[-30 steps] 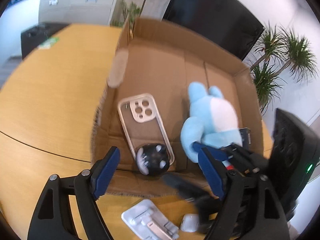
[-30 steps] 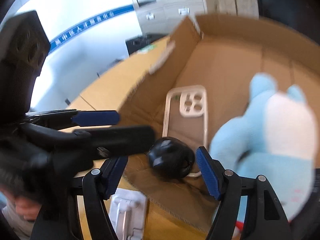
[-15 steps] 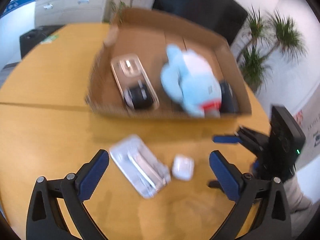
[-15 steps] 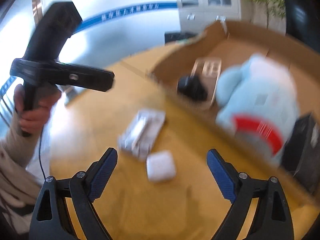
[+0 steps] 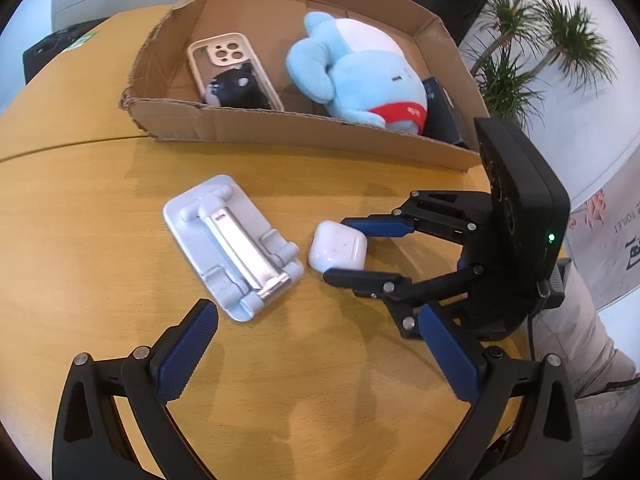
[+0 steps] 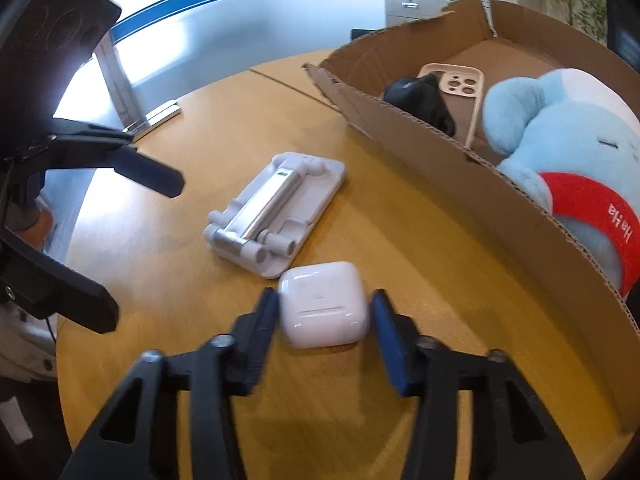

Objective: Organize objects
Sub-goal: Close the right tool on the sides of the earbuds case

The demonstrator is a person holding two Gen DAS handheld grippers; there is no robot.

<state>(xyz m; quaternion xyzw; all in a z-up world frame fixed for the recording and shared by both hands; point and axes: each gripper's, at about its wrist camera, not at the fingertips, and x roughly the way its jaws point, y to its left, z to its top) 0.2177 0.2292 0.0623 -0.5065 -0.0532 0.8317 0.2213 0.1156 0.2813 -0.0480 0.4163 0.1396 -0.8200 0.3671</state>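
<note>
Right hand-held gripper [image 6: 324, 312]: jaws just closing around white earbud case [image 6: 323, 305], one pad touching, grip unconfirmed.
Left hand-held gripper [image 5: 320, 344]: wide, empty, now over phone stand [image 5: 232, 246].
Meaning: both pickups starting; cardboard box [image 5: 304, 132] next.

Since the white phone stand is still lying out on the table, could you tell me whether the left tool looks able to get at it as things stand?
Probably yes. The left tool is wide open just short of the phone stand, with bare table between. The right tool straddles the earbud case beside it, apart from the stand.

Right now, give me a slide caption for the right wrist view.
Right tool closing around a white earbud case on the wooden table, beside a folded phone stand.
</note>
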